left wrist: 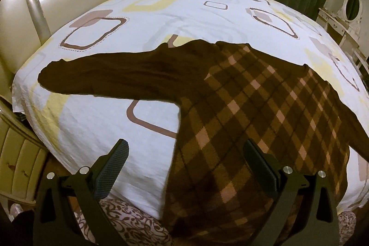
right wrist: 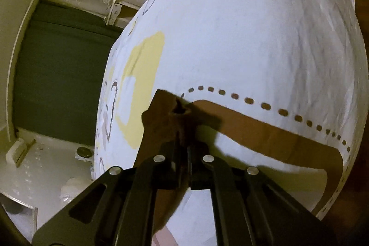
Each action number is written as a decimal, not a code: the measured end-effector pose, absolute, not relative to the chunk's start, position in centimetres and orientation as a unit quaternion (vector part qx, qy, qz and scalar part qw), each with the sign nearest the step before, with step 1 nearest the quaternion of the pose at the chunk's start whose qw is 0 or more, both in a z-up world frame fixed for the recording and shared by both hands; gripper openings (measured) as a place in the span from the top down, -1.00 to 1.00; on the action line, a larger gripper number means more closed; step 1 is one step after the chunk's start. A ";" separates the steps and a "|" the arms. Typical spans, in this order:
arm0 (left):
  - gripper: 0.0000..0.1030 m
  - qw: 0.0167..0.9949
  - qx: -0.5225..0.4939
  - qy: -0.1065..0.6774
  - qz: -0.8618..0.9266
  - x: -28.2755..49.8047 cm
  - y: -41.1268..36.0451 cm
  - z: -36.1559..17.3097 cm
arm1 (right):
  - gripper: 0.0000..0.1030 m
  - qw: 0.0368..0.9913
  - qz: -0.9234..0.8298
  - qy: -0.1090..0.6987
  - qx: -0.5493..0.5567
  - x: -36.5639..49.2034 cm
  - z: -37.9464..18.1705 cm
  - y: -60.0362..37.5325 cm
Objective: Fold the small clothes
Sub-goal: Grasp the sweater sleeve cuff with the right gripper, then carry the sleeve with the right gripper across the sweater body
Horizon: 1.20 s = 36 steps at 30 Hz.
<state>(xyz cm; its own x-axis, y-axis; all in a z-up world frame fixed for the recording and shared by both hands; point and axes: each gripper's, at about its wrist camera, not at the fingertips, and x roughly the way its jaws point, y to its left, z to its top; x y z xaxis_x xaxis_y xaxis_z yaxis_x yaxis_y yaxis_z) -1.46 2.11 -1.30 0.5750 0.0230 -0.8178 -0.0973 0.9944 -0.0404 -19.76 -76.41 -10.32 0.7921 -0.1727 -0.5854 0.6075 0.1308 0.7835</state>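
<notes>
Right wrist: hand-held gripper (right wrist: 184, 130) tilted (clamped)

Left gripper (left wrist: 184, 163): matte black, two broad fingers (left wrist: 110, 165) with dimpled, textured pads, inner faces flat. Angular linkage arms behind, elongated cut-out slots in them. Round silver screws (left wrist: 84, 169) cap pivots (two per side). Right gripper (right wrist: 184, 146): same black build, four silver pivot screws (right wrist: 159, 158) in shallow arc, slotted side plates, thin dark rods down centre. No sleeve visible.
</notes>
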 end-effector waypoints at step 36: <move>-0.93 0.898 -0.091 0.428 0.039 -1.9 11.7 -0.6 | 0.94 0.862 0.202 0.394 0.248 8.1 1.1 -15.3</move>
